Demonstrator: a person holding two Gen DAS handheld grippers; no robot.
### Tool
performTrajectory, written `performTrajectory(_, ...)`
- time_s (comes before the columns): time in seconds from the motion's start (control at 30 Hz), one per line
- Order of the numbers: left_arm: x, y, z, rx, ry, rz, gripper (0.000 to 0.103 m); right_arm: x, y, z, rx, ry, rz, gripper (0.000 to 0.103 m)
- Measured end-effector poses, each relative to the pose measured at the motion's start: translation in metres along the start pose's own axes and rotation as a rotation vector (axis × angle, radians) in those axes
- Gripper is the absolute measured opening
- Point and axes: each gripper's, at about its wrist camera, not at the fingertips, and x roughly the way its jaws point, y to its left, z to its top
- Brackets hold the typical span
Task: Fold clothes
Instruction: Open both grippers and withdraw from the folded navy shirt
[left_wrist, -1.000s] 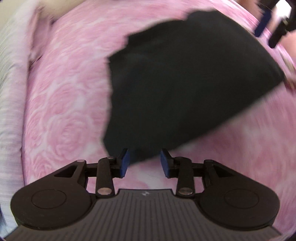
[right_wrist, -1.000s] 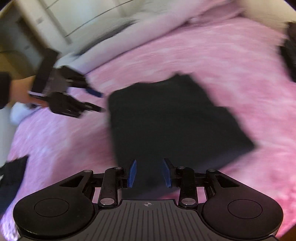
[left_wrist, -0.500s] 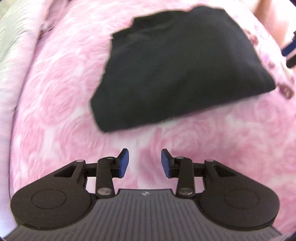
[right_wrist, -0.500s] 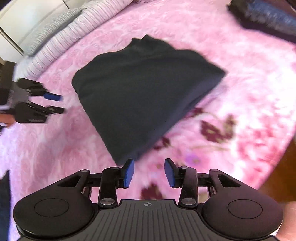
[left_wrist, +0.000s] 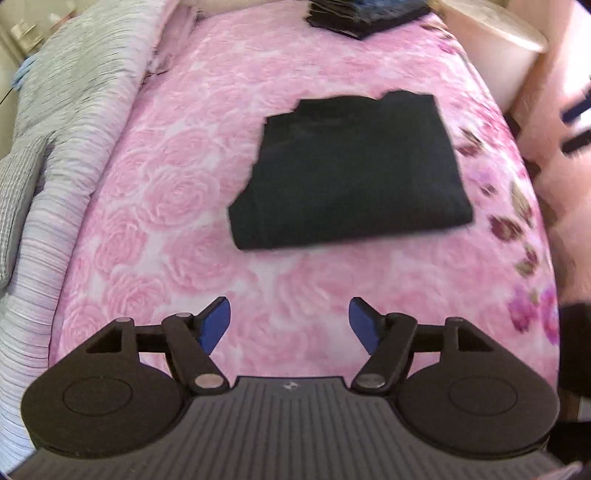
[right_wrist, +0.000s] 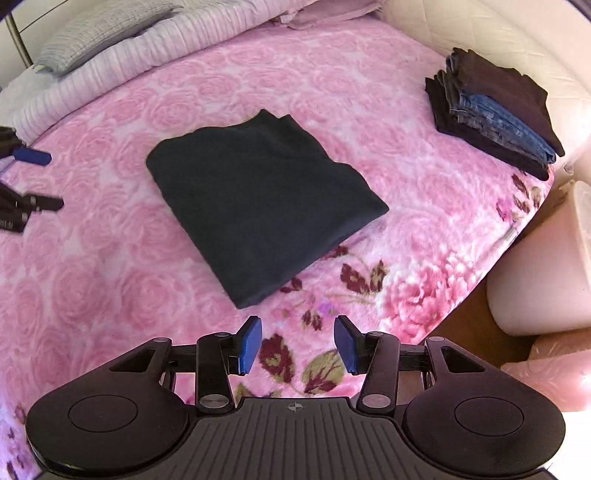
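Both wrist views look down over pink bedspread, near; shared: folded black garment at 12 o'clock.

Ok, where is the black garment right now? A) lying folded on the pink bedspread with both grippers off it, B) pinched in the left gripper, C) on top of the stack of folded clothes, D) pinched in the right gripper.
A: the black garment lies folded on the pink bedspread, with the left gripper and right gripper both open and clear of it.
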Motion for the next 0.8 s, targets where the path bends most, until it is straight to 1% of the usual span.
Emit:
performTrajectory(0.1,-0.010,-0.013,-0.008,0.023,0.012,-0.005,0.068,-0.010,0.002,0.003,-0.005,-0.024,-0.003,0.048)
performTrajectory(0.23,-0.017,-0.014,-0.015,0.032,0.008,-0.001,0.068,-0.020,0.005,0.005,0.002,-0.051,-0.006,0.048)
performTrajectory(0.43,-0.027,-0.015,-0.024,0.045,0.002,0.006,0.068,-0.023,0.013,0.007,-0.009,-0.058,-0.012,0.048)
performTrajectory(0.63,-0.033,-0.010,-0.024,0.046,-0.028,0.004,0.068,-0.025,0.018,0.007,-0.025,-0.054,-0.020,0.048)
performTrajectory(0.7,-0.034,-0.012,-0.022,0.080,-0.062,0.010,0.068,-0.026,0.019,0.007,-0.036,-0.057,-0.026,0.048)
performTrajectory(0.73,-0.034,-0.013,-0.021,0.098,-0.080,0.014,0.068,-0.025,0.021,0.007,-0.048,-0.061,-0.034,0.049)
performTrajectory(0.77,-0.034,-0.014,-0.020,0.116,-0.098,0.018,0.068,-0.024,0.022,0.007,-0.061,-0.066,-0.042,0.052)
performTrajectory(0.8,-0.026,-0.017,-0.019,0.168,-0.106,0.028,0.068,-0.024,0.024,0.007,-0.074,-0.071,-0.051,0.066)
